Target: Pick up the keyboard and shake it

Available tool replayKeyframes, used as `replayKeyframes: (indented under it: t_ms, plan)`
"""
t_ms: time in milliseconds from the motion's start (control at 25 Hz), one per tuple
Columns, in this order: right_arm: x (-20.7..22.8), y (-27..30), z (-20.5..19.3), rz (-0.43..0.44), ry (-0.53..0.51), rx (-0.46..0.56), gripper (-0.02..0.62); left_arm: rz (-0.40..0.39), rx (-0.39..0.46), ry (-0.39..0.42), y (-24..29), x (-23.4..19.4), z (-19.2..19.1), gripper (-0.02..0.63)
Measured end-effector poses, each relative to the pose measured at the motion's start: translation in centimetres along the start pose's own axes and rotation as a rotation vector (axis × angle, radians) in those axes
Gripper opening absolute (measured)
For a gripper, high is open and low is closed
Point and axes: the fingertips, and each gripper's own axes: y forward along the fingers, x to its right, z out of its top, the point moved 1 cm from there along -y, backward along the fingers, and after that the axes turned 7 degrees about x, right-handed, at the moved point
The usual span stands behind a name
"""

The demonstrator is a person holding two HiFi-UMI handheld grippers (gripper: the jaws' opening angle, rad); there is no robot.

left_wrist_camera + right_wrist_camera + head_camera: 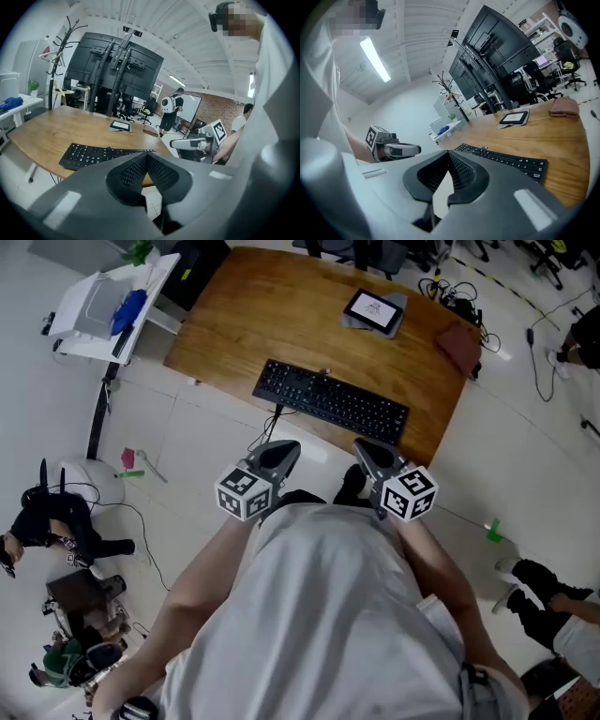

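— What is the biggest thing in front of us?
— The wooden table [244,324], with its curved near edge. Past its left end we see a white cart [87,307] with something blue [129,311] lying on it.

— And where is the keyboard?
— The black keyboard [330,401] lies flat on the table, along the near edge and slightly angled. Its right end is close to the table's near right corner. Its cable [274,420] drops off the edge near its left end. Nothing is touching it.

— How do we hold the two grippers?
— Close to our body, side by side, on our side of the table edge and above the floor. The left gripper [284,451] points towards the left part of the keyboard and the right gripper [364,450] towards the right part. Both stay apart from it.

— Are the jaws apart?
— No. In the left gripper view the two dark ribbed pads meet at their tips with nothing between them, and we see only table and floor beyond. The right gripper view shows the same thing, with the jaws together and empty.

— What smaller things are on the table?
— A tablet [373,309] lies towards the far edge on a grey sleeve, well apart from the keyboard. To its right, at the table's right end, lies a folded reddish cloth [459,348].
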Motion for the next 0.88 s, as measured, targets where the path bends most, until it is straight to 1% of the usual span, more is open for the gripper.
replayKeyframes:
  t_ms: [120,240,440,680,880]
  plan:
    - [1.0,0.0,0.3,-0.037,0.030,0.053,0.002,-0.054,-0.058,0.059,1.2,0.2,0.8,0.000]
    - [1.8,-0.5,0.3,-0.072,0.049,0.082,0.002,-0.115,-0.090,0.098,2.3,1.0,1.4,0.000]
    - [2.6,-0.3,0.2,-0.133,0.068,0.096,0.002,-0.235,-0.114,0.116,4.0,1.2,2.4,0.000]
    - [3.8,-0.2,-0.2,-0.239,0.077,0.086,0.003,-0.337,-0.154,0.104,6.2,0.3,1.7,0.000]
    - [4.4,1.0,0.3,-0.343,0.085,0.091,0.003,-0.406,-0.190,0.096,6.8,-2.4,1.8,0.000]
